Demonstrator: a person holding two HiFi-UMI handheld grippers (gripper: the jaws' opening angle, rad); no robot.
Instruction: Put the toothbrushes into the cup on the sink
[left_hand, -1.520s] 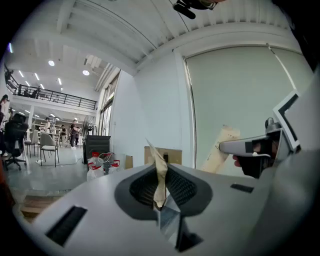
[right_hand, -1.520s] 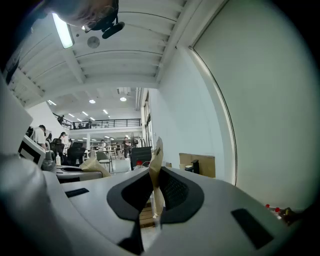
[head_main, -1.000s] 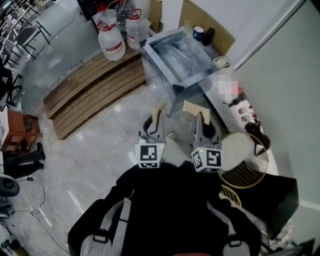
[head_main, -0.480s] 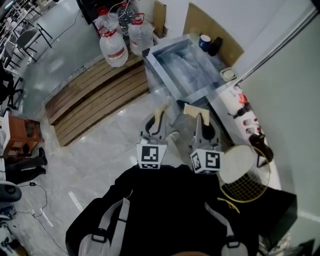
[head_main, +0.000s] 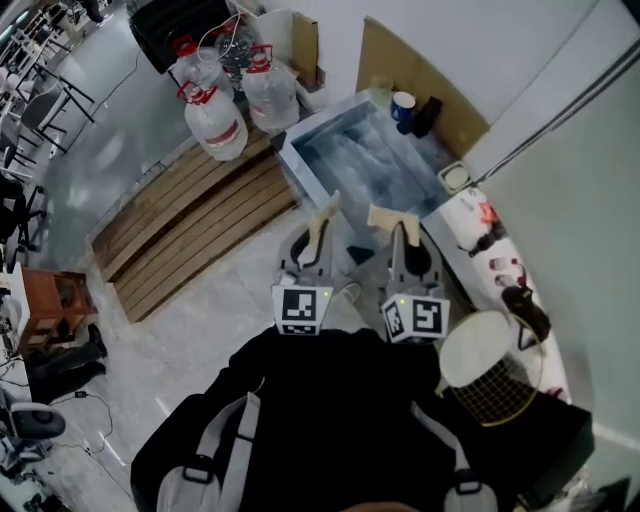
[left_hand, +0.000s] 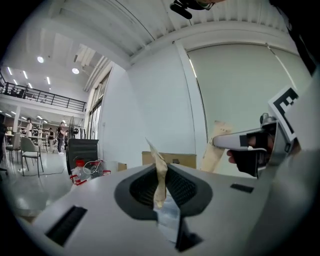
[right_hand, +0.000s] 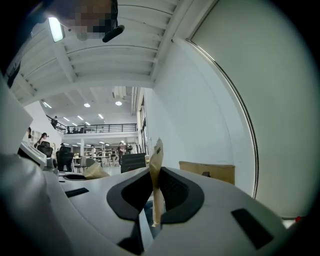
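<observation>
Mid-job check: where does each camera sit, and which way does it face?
Head view: on the person's head, looking steeply down at the sink; shows torso, left gripper, right gripper.
Left gripper view: on that gripper, facing level across the hall; shows its shut jaws, the right hand.
Right gripper view: on that gripper, facing level along the wall; shows its shut jaws.
Shared: head and left gripper views both show the water jugs.

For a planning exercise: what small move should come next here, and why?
Probably step closer to the sink: the left gripper and right gripper are shut and empty, and the cup stands at its far rim, beyond both.
</observation>
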